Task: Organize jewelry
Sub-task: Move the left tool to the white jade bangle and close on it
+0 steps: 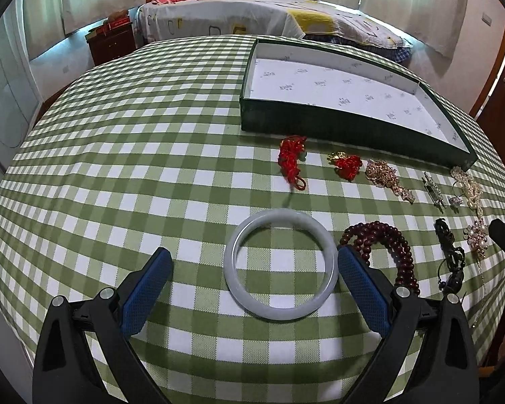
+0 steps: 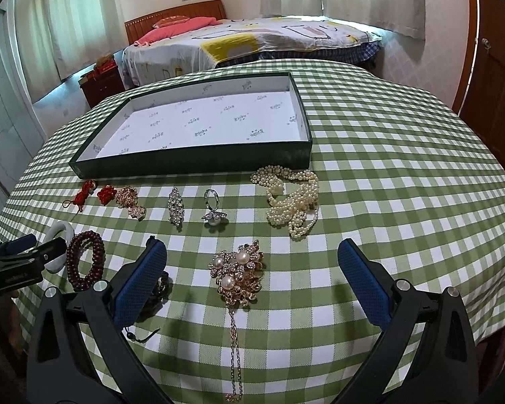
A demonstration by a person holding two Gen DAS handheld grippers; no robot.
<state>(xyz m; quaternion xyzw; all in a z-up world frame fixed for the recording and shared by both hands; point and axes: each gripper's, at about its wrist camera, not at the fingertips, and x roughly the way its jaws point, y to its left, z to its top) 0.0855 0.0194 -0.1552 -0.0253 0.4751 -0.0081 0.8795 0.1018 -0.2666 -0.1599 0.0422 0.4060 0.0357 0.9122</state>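
Note:
A pale jade bangle (image 1: 280,266) lies flat on the checked cloth, between the open fingers of my left gripper (image 1: 254,269); the right pad touches or nearly touches its rim. Dark red beads (image 1: 380,245) sit just right of it. My right gripper (image 2: 252,266) is open above a gold pearl brooch (image 2: 237,274) with a chain. A dark green box (image 2: 192,155) with a white lining stands empty behind the jewelry row. In the right wrist view the left gripper (image 2: 27,252) shows at the left edge over the bangle (image 2: 59,235).
Red knotted cords (image 1: 291,160), a gold brooch (image 2: 129,200), a crystal clip (image 2: 175,207), a ring (image 2: 213,208) and a pearl necklace (image 2: 293,198) lie in front of the box. A black cord (image 1: 449,256) lies near the table's front edge. A bed (image 2: 252,40) stands behind.

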